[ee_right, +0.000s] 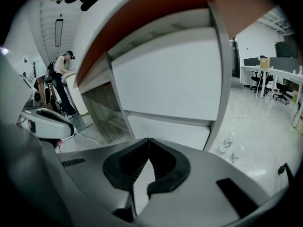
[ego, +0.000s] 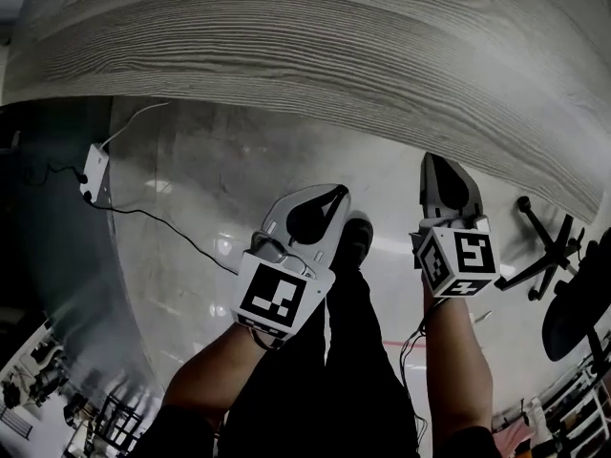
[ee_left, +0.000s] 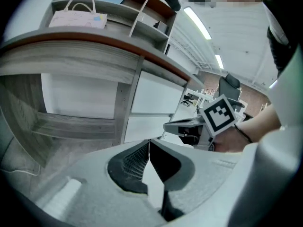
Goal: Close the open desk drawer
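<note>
Desk top (ego: 305,55) cut off by head view's upper edge, office chair (ego: 576,305) cropped at its right edge, person (ee_right: 60,77) at right gripper view's left too small to tell

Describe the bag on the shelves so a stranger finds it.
Start at the grey wood-grain desk; a shelf unit stands on it. At the unit's left end is the bag, the only pale pink thing there, with white loop handles.

Left gripper (ego: 336,193), right gripper (ego: 431,160): pale grey shells, black ribbed pads (ee_right: 124,167), black-white marker cubes (ego: 277,296). Black trousers (ego: 358,351), dark shoe (ego: 355,239), thin black wristband (ee_left: 244,134).
</note>
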Available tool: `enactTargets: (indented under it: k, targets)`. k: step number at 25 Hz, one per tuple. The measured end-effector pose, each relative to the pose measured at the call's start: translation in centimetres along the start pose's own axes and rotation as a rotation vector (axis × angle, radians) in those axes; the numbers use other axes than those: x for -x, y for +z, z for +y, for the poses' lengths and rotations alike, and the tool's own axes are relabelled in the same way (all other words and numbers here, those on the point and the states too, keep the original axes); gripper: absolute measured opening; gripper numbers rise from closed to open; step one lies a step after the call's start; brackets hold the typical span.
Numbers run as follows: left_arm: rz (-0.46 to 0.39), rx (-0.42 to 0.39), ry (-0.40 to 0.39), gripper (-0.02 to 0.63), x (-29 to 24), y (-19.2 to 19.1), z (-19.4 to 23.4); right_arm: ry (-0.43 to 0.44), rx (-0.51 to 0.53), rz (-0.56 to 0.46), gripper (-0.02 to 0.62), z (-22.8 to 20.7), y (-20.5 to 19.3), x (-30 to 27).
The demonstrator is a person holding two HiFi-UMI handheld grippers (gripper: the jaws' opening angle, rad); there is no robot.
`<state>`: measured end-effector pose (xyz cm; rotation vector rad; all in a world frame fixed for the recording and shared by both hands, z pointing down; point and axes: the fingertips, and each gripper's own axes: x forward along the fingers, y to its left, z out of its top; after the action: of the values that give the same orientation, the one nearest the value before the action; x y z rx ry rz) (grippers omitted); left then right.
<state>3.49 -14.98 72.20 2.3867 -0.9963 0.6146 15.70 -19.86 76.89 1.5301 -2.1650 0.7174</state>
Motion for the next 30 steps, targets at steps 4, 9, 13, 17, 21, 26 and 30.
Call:
enactTargets:
  k: [4, 9, 13, 17, 21, 26, 30]
  targets:
    - [-0.002, -0.008, 0.009, 0.009, 4.4, 4.1, -2.7, 0.053, 0.025, -0.008, 0.014, 3.2, 3.0, 6.1]
    - [-0.091, -0.066, 0.036, 0.009, 11.6, 11.8, -7.4, 0.112, 0.063, -0.115, 0.014, 6.3, 10.9, 15.2]
    - [-0.15, -0.11, 0.039, 0.009, 18.5, 17.3, -11.5, 0.16, 0.096, -0.193, 0.014, 9.4, 17.5, 23.2]
    - [-0.229, -0.228, 0.071, 0.009, 24.2, 23.7, -14.2, 0.178, 0.156, -0.315, 0.014, 10.7, 24.5, 29.5]
    - [-0.296, -0.263, 0.084, 0.009, 29.1, 27.3, -16.9, 0.185, 0.187, -0.391, 0.014, 12.5, 29.4, 35.8]
    - [-0.345, -0.312, 0.084, 0.009, 33.8, 30.7, -18.8, 0.192, 0.208, -0.443, 0.014, 14.6, 33.2, 40.9]
    - [-0.379, -0.311, 0.08, 0.009, 36.6, 32.5, -19.0, 0.189, 0.196, -0.468, 0.014, 16.0, 34.9, 43.6]
